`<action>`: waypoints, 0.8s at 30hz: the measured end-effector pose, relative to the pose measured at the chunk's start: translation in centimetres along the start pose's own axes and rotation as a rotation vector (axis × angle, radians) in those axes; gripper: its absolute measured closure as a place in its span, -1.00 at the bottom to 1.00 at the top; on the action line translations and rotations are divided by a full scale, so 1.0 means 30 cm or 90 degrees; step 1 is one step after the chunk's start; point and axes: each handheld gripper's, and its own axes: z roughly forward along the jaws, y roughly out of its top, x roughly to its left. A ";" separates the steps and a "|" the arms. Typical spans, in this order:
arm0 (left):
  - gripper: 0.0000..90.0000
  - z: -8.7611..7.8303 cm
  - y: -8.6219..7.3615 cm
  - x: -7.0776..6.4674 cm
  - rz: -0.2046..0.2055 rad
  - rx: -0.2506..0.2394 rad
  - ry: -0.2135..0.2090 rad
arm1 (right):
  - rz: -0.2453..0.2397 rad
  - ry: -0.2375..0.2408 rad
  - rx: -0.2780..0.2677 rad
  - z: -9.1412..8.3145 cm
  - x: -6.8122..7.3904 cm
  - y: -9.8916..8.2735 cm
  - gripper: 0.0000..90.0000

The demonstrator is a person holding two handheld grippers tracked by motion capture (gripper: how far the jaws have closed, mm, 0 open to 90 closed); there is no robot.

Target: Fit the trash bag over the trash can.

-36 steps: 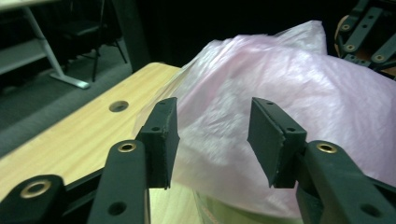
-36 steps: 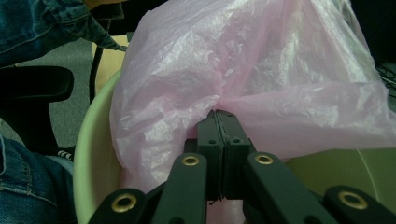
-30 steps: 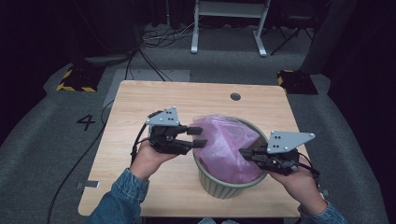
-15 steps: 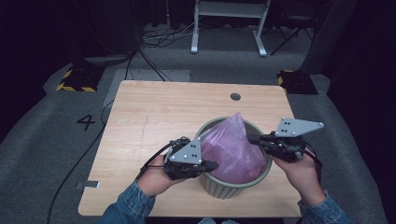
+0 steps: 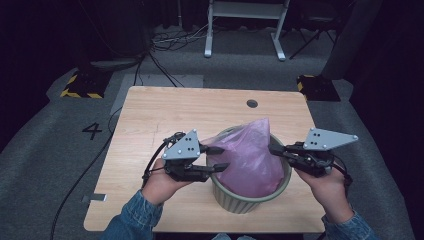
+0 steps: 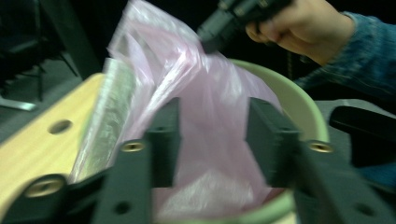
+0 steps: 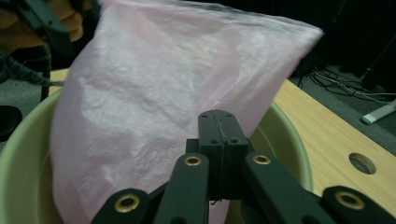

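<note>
the pink bag (image 5: 252, 155) hides the green bin's (image 5: 240, 202) inside and bottom.

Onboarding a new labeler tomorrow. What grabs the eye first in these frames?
The pink plastic bag, standing up in a peak out of the pale green bin at the near edge of the wooden table. The right gripper is shut on the bag's right side; the left gripper sits at the bin's left rim, its jaws just opened, bag film between them.

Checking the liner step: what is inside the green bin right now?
A pink plastic bag stands bunched inside the green bin, rising above its rim. The bag covers the bin's bottom, so anything beneath it cannot be seen.
</note>
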 end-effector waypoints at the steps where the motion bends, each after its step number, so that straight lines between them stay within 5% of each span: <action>1: 0.09 -0.002 0.011 0.004 0.003 0.000 0.005 | -0.004 0.000 -0.001 0.002 0.004 0.001 1.00; 9: -0.03 -0.046 0.069 0.036 0.011 -0.037 0.047 | -0.008 -0.005 0.001 -0.005 0.004 0.001 1.00; 15: -0.04 -0.011 0.112 0.047 0.014 -0.021 0.054 | -0.024 0.001 -0.005 -0.009 0.016 0.015 1.00; 19: 0.17 0.044 0.108 0.051 0.007 0.014 0.030 | -0.031 0.002 -0.014 -0.010 0.022 0.026 1.00; 24: 0.80 0.083 0.080 0.027 0.020 0.049 0.015 | -0.019 -0.003 -0.011 -0.012 0.007 0.011 1.00</action>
